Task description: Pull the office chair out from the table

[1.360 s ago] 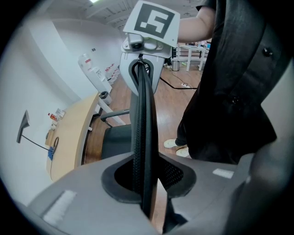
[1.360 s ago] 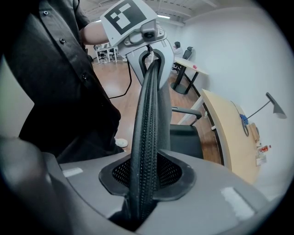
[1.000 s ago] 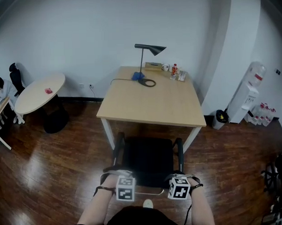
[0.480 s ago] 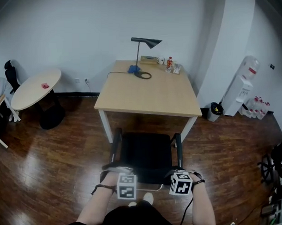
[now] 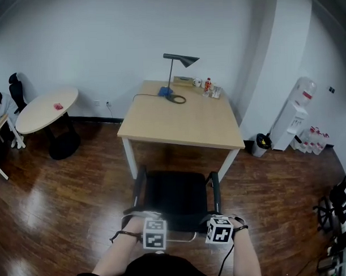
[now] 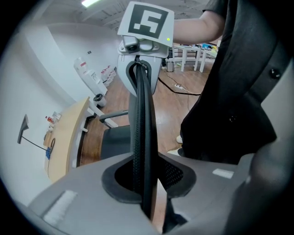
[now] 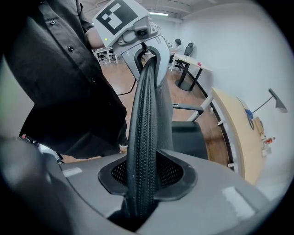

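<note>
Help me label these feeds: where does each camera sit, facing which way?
Head view: on the head, steeply down at office chair and table; forearms show.
Left gripper view: on left hand-held gripper, along the clamped backrest; torso shows.
Right gripper view: on right hand-held gripper, likewise; torso too.
All three share the office chair and table.

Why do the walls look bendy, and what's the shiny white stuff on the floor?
Head view: the wide lens bends the walls, and light glares off the glossy floor. Left gripper view and right gripper view: black rounded corners, and the chair back looks stretched up close.
</note>
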{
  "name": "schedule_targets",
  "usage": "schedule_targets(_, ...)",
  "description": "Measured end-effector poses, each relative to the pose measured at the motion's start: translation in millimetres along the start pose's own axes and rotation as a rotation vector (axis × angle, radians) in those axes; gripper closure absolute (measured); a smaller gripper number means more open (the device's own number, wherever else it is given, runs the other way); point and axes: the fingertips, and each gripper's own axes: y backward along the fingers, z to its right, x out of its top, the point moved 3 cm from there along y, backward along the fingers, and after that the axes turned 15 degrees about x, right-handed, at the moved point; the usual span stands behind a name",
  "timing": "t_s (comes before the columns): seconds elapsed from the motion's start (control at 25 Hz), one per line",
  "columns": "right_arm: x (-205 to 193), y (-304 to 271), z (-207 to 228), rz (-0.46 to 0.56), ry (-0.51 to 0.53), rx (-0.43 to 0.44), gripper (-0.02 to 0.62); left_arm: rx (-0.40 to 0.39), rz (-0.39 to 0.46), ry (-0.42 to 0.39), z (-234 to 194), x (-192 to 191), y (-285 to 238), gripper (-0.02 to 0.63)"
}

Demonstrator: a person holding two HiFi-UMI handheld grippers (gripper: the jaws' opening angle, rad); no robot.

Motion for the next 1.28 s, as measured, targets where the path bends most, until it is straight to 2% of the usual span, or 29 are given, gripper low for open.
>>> schedule_targets(0.52, 4, -10, -45, 0.008, -0.003, -0.009, 0.479, -0.020, -0.002, 0.012, 38, 3, 19, 0.519)
schedule_targets(0.8, -2, -14, -63, -0.004, 0.012, -0.006, 0.477, -0.006, -0.006, 0.023, 58, 11, 24, 0.520)
schedule_targets(1.04, 0, -13, -74, -0.002, -0.015, 0.006, 0.468, 0.004, -0.010, 0.024, 67, 13, 31, 0.518)
schedule_targets(1.2, 3, -4, -68, 0.052, 0.015, -0.081, 0.432, 0.074, -0.003, 0.014, 61, 11, 29, 0.493)
schedule_targets(1.28, 1, 5, -70, 0.064, 0.021, -0.121, 0.403, 0.103, 0.010, 0.020, 60, 16, 35, 0.447)
